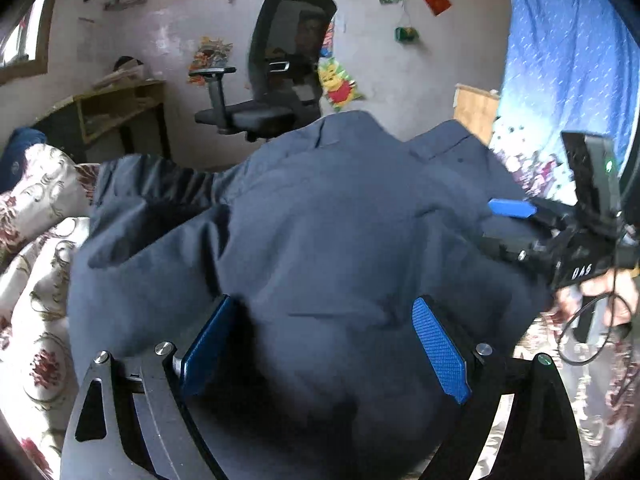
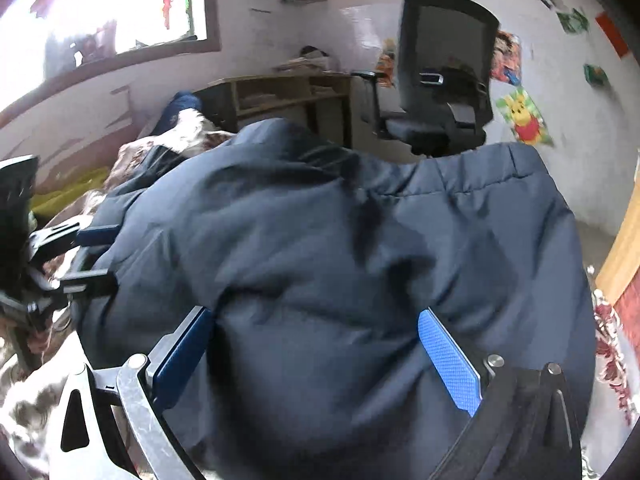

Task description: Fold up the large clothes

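A large dark navy padded jacket (image 1: 320, 232) lies bunched on a floral bedspread (image 1: 36, 320); it also fills the right wrist view (image 2: 340, 260). My left gripper (image 1: 324, 312) has its blue pads (image 1: 440, 352) spread wide, with a thick bulge of jacket fabric between them. My right gripper (image 2: 316, 328) likewise stands wide around a bulge of the jacket, blue pads (image 2: 452, 360) on either side. The right gripper also shows at the right of the left wrist view (image 1: 508, 216), at the jacket's edge. The left gripper shows at the left of the right wrist view (image 2: 96, 252).
A black office chair (image 1: 276, 80) stands beyond the bed by a white wall with posters. A wooden shelf desk (image 1: 116, 108) is at the left. A blue curtain (image 1: 568, 60) hangs at the right. A window (image 2: 120, 4) is at the upper left.
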A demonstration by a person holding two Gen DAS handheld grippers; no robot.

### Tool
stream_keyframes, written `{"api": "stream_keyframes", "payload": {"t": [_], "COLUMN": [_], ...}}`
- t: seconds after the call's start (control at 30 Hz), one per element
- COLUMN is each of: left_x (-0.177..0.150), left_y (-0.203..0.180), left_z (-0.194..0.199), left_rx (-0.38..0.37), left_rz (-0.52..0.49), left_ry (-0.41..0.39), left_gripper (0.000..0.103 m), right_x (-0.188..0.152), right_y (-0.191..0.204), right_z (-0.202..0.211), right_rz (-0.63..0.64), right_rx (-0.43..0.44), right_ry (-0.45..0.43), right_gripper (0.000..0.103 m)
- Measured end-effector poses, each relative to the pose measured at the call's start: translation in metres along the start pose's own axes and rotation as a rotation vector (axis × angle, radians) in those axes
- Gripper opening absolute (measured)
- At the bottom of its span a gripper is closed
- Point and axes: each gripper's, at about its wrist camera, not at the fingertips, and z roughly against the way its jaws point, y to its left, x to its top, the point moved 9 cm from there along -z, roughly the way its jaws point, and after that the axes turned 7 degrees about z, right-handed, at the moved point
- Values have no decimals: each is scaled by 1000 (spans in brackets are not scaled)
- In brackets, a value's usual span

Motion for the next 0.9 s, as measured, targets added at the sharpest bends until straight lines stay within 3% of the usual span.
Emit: {"api": "stream_keyframes", "payload": {"t": [0.1,0.17,0.3,0.6,0.9], "left_x": [1,4,14,43,50], "left_y": [3,8,21,63,69], "left_z": [-10,-20,-40,-64,-77], "left_rx": [14,29,65,96,134], "left_rz": [24,48,60,200,226], "left_ry": [5,8,21,60,62], "left_gripper": [89,96,97,98,102], "right_x": [7,10,17,32,38], "right_y": [-13,-20,-33,-59,-77], "right_z": [-12,-18,-38,-70,-89], "right_rz": [-42,-73,-83,-95,-91], "right_rx": [-30,-37,-47,-78,-130], "right_ry": [-1,7,52,89,104], "right_gripper": [103,103,103,103,103]}}
